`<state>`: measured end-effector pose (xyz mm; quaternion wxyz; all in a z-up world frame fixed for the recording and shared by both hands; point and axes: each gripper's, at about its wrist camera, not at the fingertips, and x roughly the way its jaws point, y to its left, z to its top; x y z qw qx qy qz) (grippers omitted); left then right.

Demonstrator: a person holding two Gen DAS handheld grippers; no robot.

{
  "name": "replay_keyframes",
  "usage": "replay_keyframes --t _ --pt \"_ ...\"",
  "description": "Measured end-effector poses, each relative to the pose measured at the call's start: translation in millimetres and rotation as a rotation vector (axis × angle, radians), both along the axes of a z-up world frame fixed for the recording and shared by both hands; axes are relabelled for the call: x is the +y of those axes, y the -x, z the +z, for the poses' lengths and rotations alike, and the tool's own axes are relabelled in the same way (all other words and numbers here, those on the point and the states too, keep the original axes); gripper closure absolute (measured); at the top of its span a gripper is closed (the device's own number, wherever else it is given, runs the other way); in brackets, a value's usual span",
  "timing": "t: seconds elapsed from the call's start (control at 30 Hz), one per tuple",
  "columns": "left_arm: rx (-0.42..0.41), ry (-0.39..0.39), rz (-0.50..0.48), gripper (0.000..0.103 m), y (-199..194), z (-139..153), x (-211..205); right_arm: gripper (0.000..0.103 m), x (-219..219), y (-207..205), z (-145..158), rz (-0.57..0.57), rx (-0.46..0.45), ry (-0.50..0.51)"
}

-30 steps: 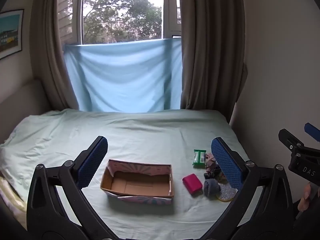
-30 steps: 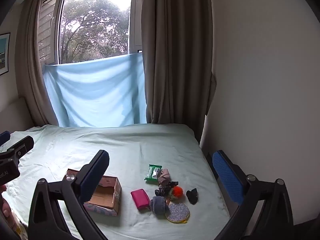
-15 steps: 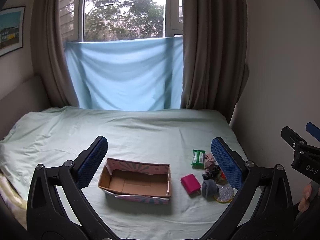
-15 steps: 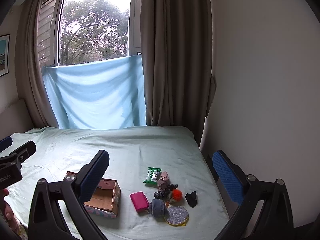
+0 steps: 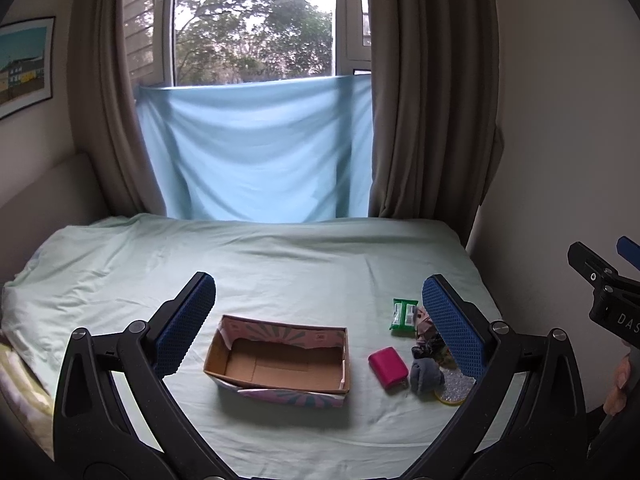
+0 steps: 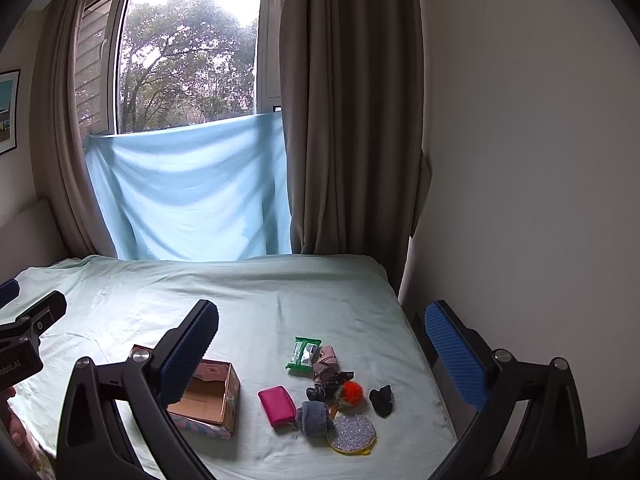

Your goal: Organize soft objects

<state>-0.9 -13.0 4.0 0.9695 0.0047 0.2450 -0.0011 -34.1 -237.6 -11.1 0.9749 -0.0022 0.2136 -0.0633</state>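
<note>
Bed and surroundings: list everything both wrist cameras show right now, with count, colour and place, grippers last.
cardboard box: 1, brown inside, patterned outside, open and empty, on the bed left of the pile
pink pouch: 1, magenta, between box and pile
green packet: 1, far end of the pile
grey rolled cloth: 1, blue-grey, beside the pouch
glitter disc: 1, silver with yellow rim, nearest edge
orange pompom: 1, middle of the pile
black cloth piece: 1, right of the pompom
beige cloth: 1, next to the packet
bed sheet: 1, pale green
blue cloth: 1, hung across the window
curtains: 2, brown
left gripper: open, above the bed
right gripper: open, above the bed
</note>
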Motion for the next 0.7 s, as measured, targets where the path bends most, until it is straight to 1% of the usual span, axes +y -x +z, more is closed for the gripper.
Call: replay_keyframes --t 0.7 --pt "0.009 0.008 0.007 0.0 4.8 -4.7 4.0 0.0 -0.1 -0.4 5.3 -0.024 -0.001 -0.002"
